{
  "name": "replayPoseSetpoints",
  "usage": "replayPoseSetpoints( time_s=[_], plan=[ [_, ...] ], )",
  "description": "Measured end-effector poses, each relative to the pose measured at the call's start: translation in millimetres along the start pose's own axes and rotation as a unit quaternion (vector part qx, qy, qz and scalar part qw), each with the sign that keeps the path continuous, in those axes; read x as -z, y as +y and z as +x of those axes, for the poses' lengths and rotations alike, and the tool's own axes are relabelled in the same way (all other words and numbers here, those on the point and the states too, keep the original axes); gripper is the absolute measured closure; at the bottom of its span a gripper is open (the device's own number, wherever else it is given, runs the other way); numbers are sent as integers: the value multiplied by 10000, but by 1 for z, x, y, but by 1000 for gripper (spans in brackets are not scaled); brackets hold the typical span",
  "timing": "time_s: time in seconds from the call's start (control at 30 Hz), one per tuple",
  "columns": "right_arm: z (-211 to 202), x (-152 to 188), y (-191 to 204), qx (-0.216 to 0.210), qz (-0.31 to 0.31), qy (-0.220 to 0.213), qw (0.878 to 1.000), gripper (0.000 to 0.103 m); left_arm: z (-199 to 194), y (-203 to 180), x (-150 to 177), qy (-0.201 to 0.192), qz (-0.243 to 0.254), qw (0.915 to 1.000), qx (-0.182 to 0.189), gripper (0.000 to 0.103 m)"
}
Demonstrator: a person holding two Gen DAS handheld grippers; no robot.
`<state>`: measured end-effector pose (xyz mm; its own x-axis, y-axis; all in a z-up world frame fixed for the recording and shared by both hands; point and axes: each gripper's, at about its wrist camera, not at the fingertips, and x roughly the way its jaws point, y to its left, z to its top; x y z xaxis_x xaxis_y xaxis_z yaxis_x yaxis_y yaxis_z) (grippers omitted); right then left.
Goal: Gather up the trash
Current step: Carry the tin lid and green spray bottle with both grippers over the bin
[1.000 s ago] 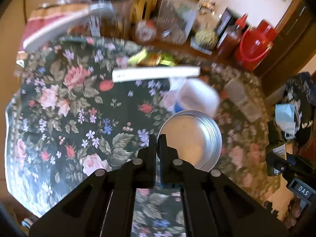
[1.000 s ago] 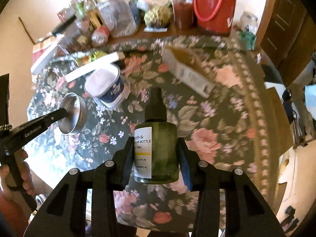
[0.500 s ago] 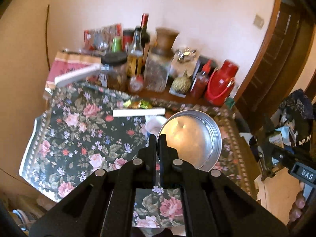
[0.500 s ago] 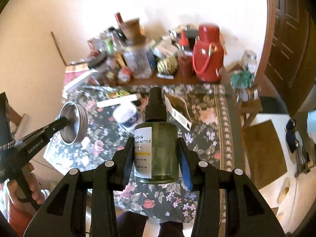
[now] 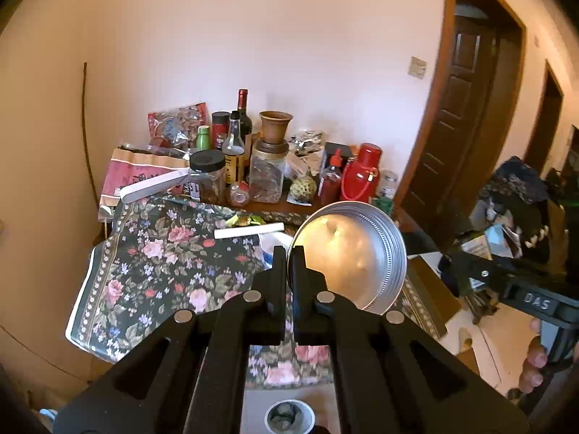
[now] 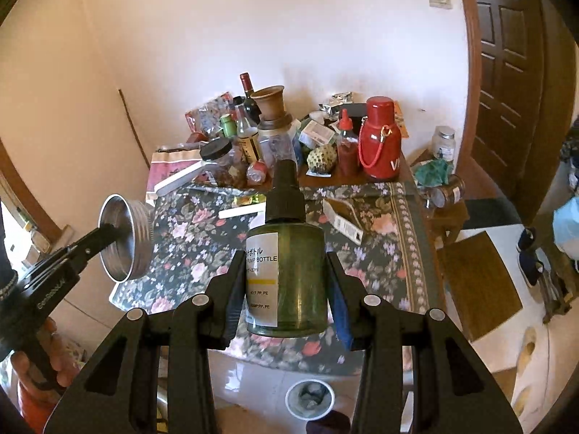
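My left gripper point(image 5: 288, 253) is shut on the rim of a round silver tin lid point(image 5: 353, 258), held up in the air well above the floral tablecloth point(image 5: 159, 271). The same silver tin lid point(image 6: 125, 238) shows at the left of the right wrist view, pinched by the left gripper point(image 6: 108, 229). My right gripper point(image 6: 286, 278) is shut on a green pump bottle point(image 6: 289, 278) with a black cap and a white label, held upright between the pads. A white cup point(image 6: 309, 399) with grey scraps inside stands on the floor below both grippers; that cup point(image 5: 289, 416) also shows at the bottom of the left wrist view.
On the table lie a white stick point(image 5: 249, 231), a white tub point(image 5: 271, 247), green-yellow wrappers point(image 5: 244, 220) and an open carton point(image 6: 342, 217). Bottles, jars and a red flask point(image 6: 380, 148) crowd the back edge. A brown door point(image 6: 506, 83) stands at right.
Both grippers have risen and pulled back from the table, each keeping its hold; the table now looks smaller and farther, and the floor cup has come into view below.
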<state>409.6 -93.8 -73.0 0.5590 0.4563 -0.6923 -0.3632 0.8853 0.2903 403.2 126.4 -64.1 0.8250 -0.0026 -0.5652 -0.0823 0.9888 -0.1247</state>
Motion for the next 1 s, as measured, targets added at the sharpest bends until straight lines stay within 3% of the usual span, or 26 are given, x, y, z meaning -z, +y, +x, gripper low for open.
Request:
replayPoseSetpoints(
  time_s=[0.27, 0.57, 0.77, 1.0],
  plan=[
    [-35, 63, 48, 126, 202, 40, 9997, 64, -71, 31, 51, 92, 11, 9998, 177, 102],
    [-62, 127, 72, 294, 488, 368, 9977, 64, -115, 52, 99, 380, 65, 9987, 320, 102],
    [-65, 152, 77, 528, 473, 698, 9950, 64, -113, 53, 125, 690, -24, 9964, 483, 102],
    [-38, 186, 60, 569, 558, 1256, 9889, 64, -75, 48, 166, 1329, -63, 9901, 441, 102]
  ],
)
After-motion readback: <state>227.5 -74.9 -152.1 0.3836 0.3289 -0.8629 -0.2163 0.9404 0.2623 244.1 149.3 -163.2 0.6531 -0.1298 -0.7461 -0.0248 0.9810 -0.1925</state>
